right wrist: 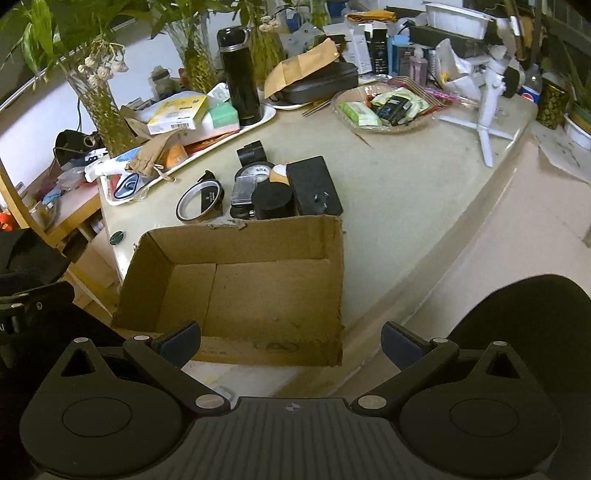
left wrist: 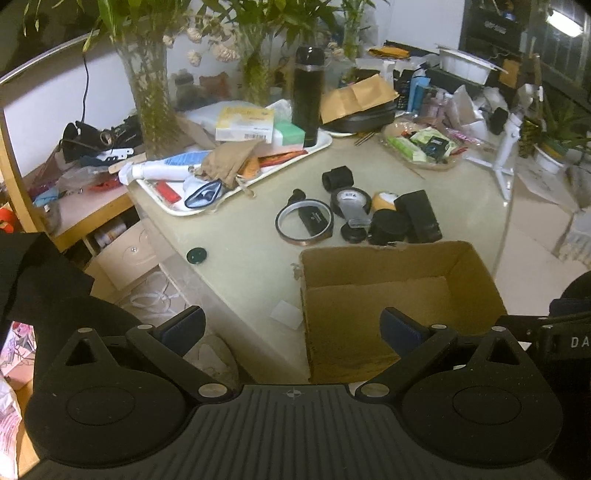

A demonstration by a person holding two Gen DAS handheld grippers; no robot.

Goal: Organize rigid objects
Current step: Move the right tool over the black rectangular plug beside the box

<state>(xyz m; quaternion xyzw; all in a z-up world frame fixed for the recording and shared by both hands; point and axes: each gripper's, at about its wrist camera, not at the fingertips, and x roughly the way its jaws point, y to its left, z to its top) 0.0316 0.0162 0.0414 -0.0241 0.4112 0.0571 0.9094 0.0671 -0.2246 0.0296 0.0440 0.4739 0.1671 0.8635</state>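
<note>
We are at the start: both tongs, left (left wrist: 293, 328) and right (right wrist: 291, 341), hang spread and empty over the bare cardboard box (right wrist: 236, 288). The black items (right wrist: 280, 192) sit just beyond it on the desk (right wrist: 406, 192); next we reach past the box. Only the right view shows the box's whole floor.

Empty open cardboard box (right wrist: 258, 280), black items (right wrist: 273, 199) clustered just behind it

Lighting, both views: we note dim, yellowish indoor light; a bright lamp (left wrist: 565, 20) glares far right. Fisheye bending and dark vignetting at edges; distant clutter soft, grainy.
</note>
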